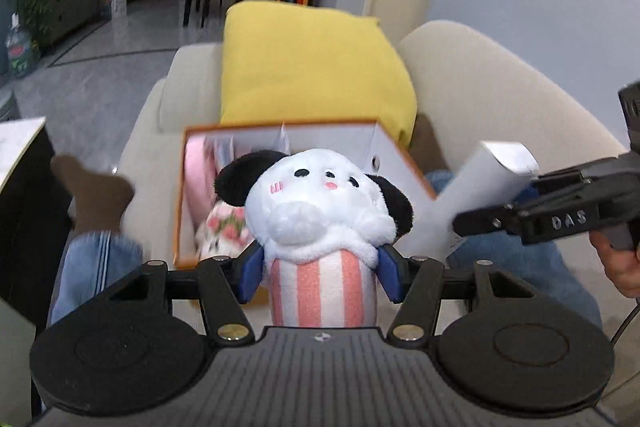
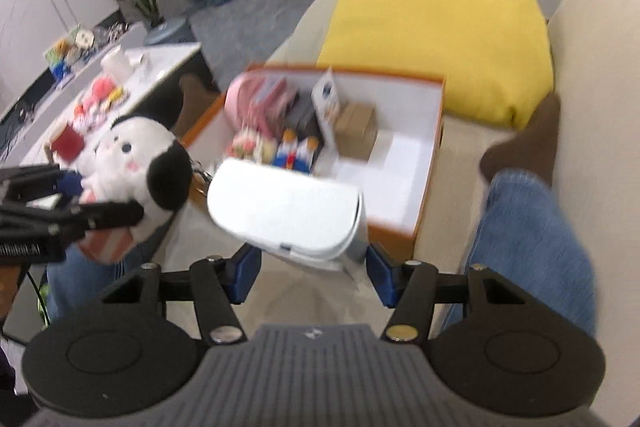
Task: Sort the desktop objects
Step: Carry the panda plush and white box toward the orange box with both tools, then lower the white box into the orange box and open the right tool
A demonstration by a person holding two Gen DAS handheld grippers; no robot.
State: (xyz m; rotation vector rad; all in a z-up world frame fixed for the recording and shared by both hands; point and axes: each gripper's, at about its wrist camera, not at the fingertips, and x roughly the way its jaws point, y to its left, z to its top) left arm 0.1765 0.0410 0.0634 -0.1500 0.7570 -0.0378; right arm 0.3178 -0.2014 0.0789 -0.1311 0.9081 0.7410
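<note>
Above the person's lap on the beige sofa (image 1: 480,75), both grippers angle downward toward an open orange-edged box (image 2: 434,131) that sits between the outstretched, jeans-clad legs. The left gripper (image 1: 322,269) is clamped on a plush toy (image 1: 320,211), its blue pads pressing the pink-and-white striped body just under the white head with black ears; the toy stands upright in the grip, in front of the box's near wall. The right gripper (image 2: 308,269) grasps a white rounded carton (image 2: 284,213), which lies tilted across its blue pads, over the box's near edge. In the left wrist view the right gripper comes in from the right edge, carton pointing up and left, with part of a hand (image 1: 618,263) visible behind it. Inside the box lie a pink pouch (image 2: 256,95), a small brown carton (image 2: 356,127) and other small items, blurred. A yellow cushion (image 1: 312,67) leans behind the box.
</note>
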